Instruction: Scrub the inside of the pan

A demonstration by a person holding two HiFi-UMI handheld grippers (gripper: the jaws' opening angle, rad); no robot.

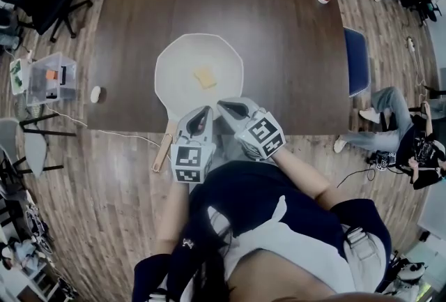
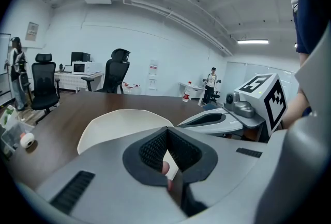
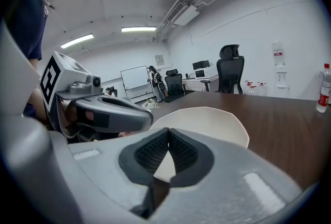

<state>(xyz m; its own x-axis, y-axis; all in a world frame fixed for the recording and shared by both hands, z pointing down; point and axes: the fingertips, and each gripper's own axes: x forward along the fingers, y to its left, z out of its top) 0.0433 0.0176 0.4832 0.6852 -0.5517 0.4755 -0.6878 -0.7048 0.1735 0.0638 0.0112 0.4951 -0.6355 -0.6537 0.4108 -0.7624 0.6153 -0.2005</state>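
Your left gripper [image 1: 203, 114] and right gripper [image 1: 226, 106]: jaws pressed together on both, side by side at the pan's [image 1: 182, 60] near rim. Sponge [image 1: 205, 77] lies inside the pan.

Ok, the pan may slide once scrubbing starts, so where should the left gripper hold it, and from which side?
Probably the wooden handle: it is slim and juts from the white pan past the near edge of the table. Come from the person's side with the left gripper, now shut, so it must open first.
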